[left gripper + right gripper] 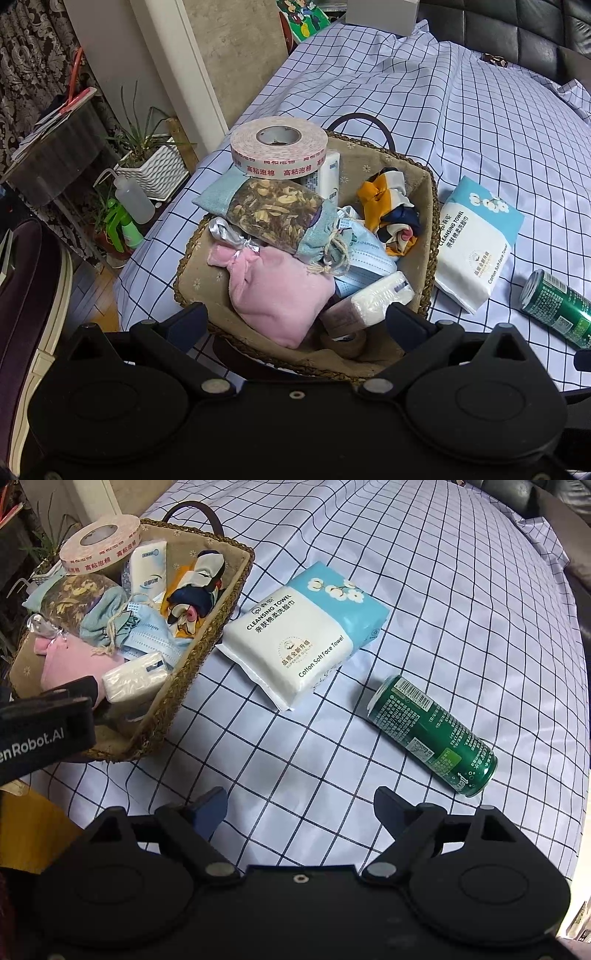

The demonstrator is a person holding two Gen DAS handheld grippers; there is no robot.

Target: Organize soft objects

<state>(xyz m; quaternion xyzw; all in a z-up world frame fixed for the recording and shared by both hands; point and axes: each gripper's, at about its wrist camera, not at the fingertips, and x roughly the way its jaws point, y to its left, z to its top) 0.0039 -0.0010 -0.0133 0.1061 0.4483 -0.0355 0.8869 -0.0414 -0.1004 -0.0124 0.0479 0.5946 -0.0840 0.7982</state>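
A woven basket (pixel 430 236) (pixel 221 609) on the checked cloth holds a pink pouch (pixel 277 291), a floral sachet (pixel 277 214), blue face masks (pixel 364 258), a colourful scarf (pixel 391 210), a white tissue pack (pixel 380 297) and a roll of foam tape (pixel 279 147). A cleansing towel pack (pixel 303 631) (pixel 476 243) lies right of the basket. My left gripper (pixel 295 321) is open and empty over the basket's near edge. My right gripper (pixel 301 808) is open and empty above the cloth, nearer than the towel pack.
A green can (pixel 432 734) (pixel 557 306) lies on its side right of the towel pack. Potted plants (pixel 147 158) and a spray bottle (pixel 129 199) stand off the table's left edge. A black sofa (pixel 517 29) is behind.
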